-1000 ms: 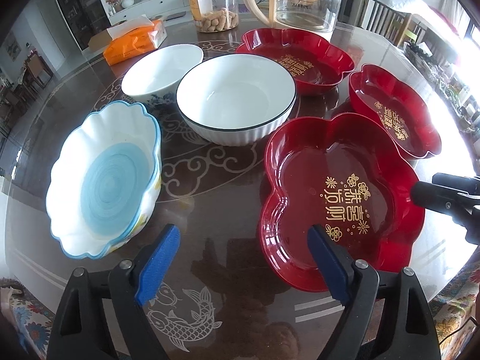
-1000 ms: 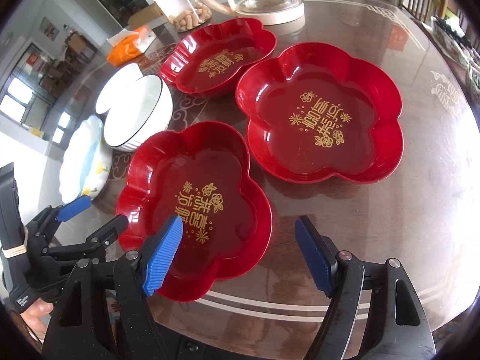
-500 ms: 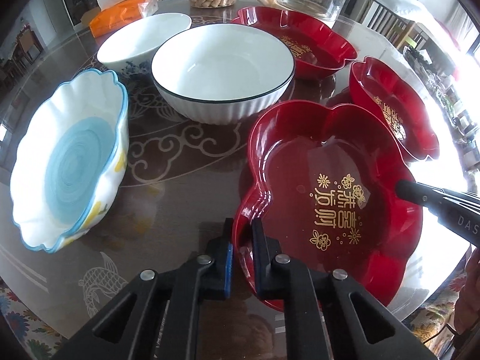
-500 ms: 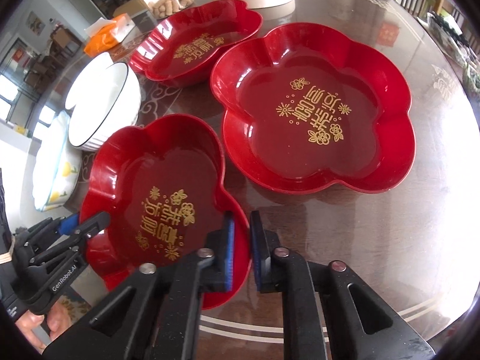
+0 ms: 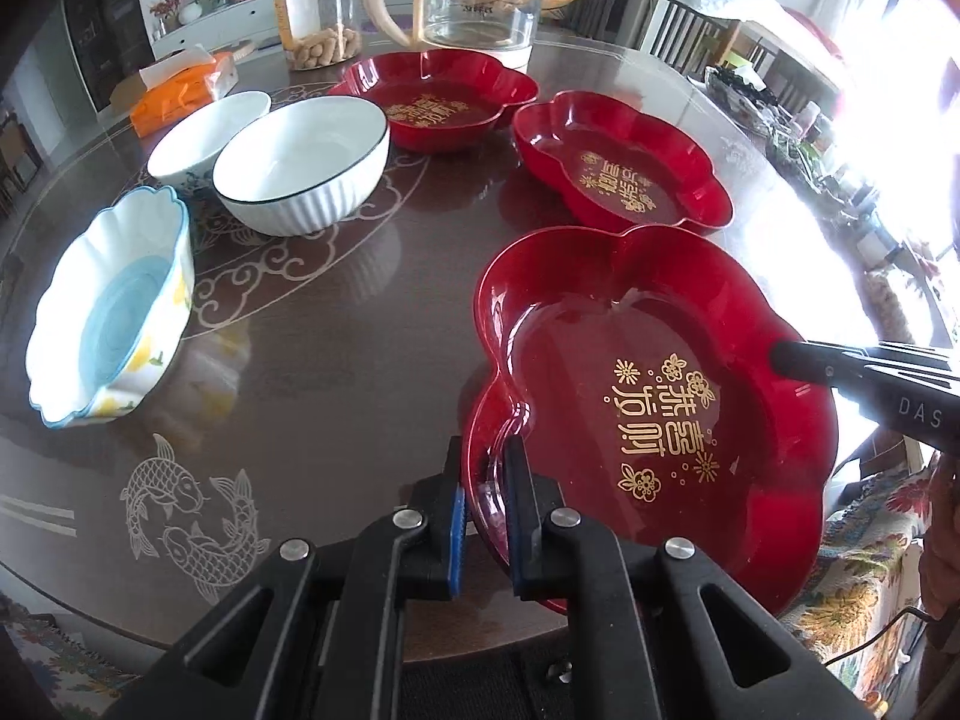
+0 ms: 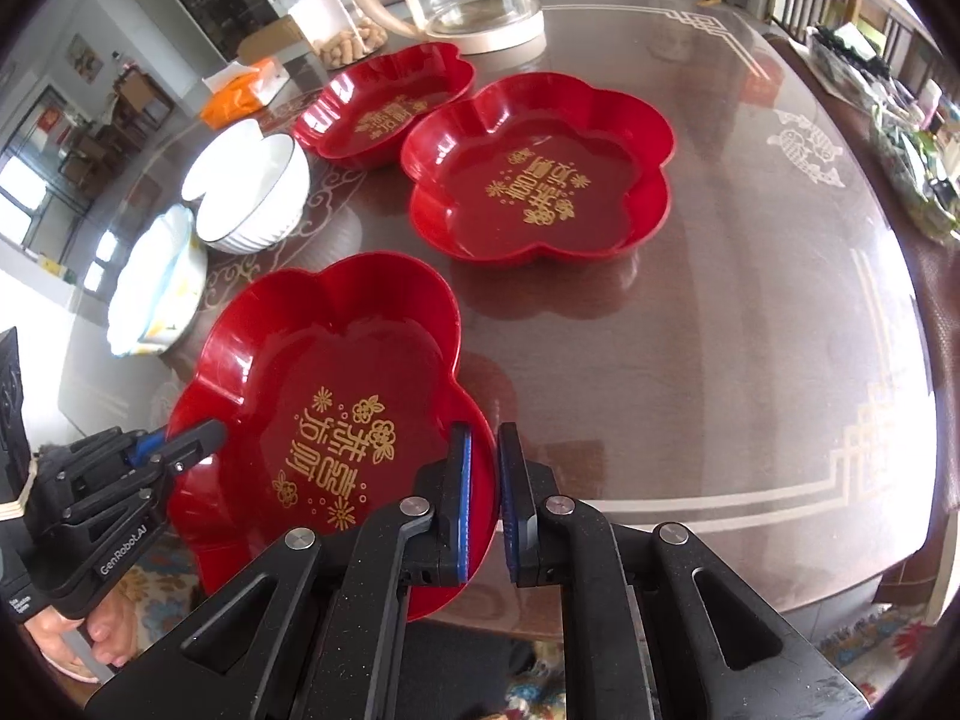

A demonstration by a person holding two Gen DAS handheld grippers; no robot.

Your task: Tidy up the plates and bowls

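The nearest red flower-shaped plate point(image 5: 654, 396) is clamped by its rim on opposite sides, left gripper point(image 5: 485, 516) at one edge and right gripper point(image 6: 485, 501) at the other, each pair of pads pinched onto the plastic; the two-sided hold is judged to keep the wide, shallow plate level at the near table point(image 6: 690, 360) edge, probably for stacking on a matching red plate point(image 6: 540, 174). All dishes are seen empty: the third red plate point(image 5: 441, 99), ribbed white bowl point(image 5: 300, 165), small white bowl point(image 5: 207, 132), scalloped blue-centred bowl point(image 5: 111, 312); only the clear jar point(image 5: 318, 12) is seen holding what look like peanuts.
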